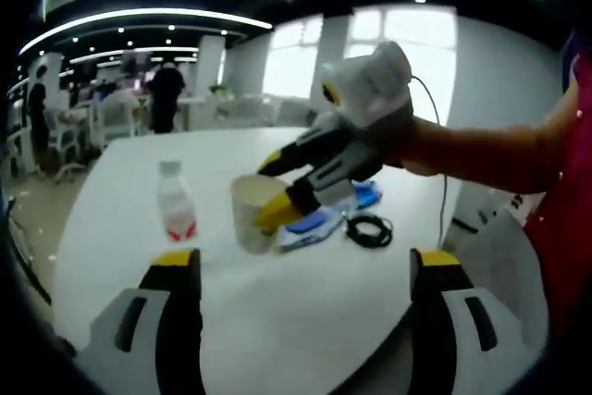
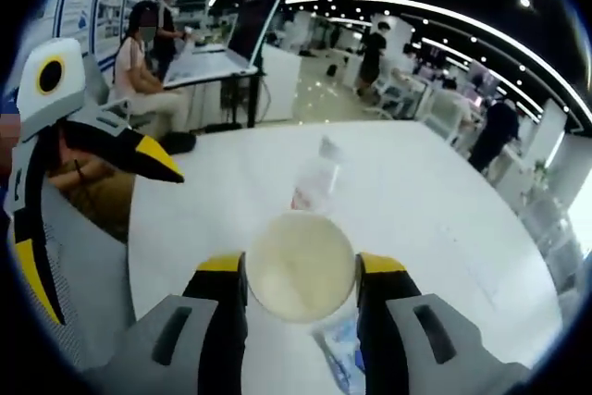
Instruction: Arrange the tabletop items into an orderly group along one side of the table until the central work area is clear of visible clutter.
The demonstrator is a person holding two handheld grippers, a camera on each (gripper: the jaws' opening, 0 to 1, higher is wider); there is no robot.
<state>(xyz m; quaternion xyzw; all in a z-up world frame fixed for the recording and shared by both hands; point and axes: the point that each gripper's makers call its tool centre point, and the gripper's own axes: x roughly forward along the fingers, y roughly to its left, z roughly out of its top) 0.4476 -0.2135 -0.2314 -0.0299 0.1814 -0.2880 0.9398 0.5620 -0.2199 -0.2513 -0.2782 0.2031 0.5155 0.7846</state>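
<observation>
Your right gripper (image 2: 301, 270) has the paper cup (image 2: 301, 265) clamped between its jaws, rim facing the camera; keep the squeeze light so the wall doesn't buckle, and hold it level. Your left gripper (image 1: 301, 265) is empty with jaws wide, well short of the cup. Just past the cup stands the small bottle (image 2: 317, 178). Beyond your left jaws, right of the cup, lie the blue packets (image 1: 324, 219) and black cable (image 1: 370, 229); set the cup close to those.
</observation>
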